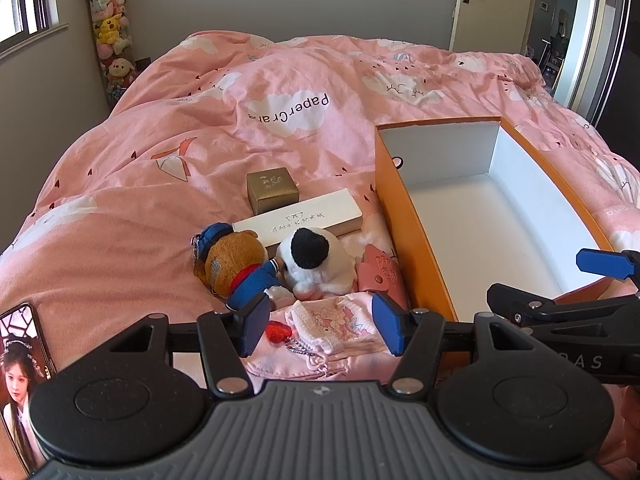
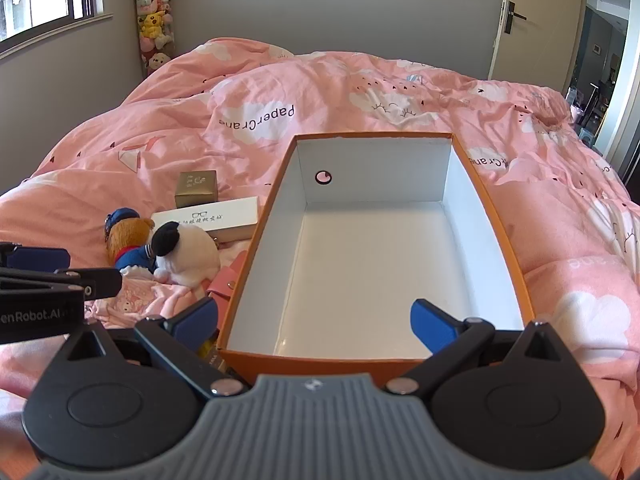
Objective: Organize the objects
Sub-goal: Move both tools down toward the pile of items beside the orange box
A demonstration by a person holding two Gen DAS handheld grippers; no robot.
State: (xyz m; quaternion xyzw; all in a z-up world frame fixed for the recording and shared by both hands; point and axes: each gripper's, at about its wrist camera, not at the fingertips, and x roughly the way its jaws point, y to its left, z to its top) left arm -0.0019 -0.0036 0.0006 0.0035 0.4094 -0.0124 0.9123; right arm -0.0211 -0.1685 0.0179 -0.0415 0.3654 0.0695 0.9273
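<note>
An empty orange box with a white inside (image 1: 416, 220) (image 2: 504, 236) lies on the pink bed. Left of it lie a gold box (image 1: 273, 190) (image 2: 197, 188), a white glasses case (image 1: 298, 221) (image 2: 208, 218), a brown bear plush in blue (image 1: 236, 264) (image 2: 128, 240), a black-and-white plush (image 1: 316, 260) (image 2: 186, 250), a pink wallet (image 1: 380, 274) (image 2: 230, 276), pink socks (image 1: 336, 322) and a red heart keychain (image 1: 279, 332). My left gripper (image 1: 322, 324) is open just above the socks. My right gripper (image 2: 316, 320) is open over the box's near end.
A phone (image 1: 20, 376) lies on the bed at the far left. The pink duvet (image 1: 280, 92) covers the bed. A tall tube of plush toys (image 1: 110, 32) stands in the back left corner. A door (image 1: 466, 0) is open at the back right.
</note>
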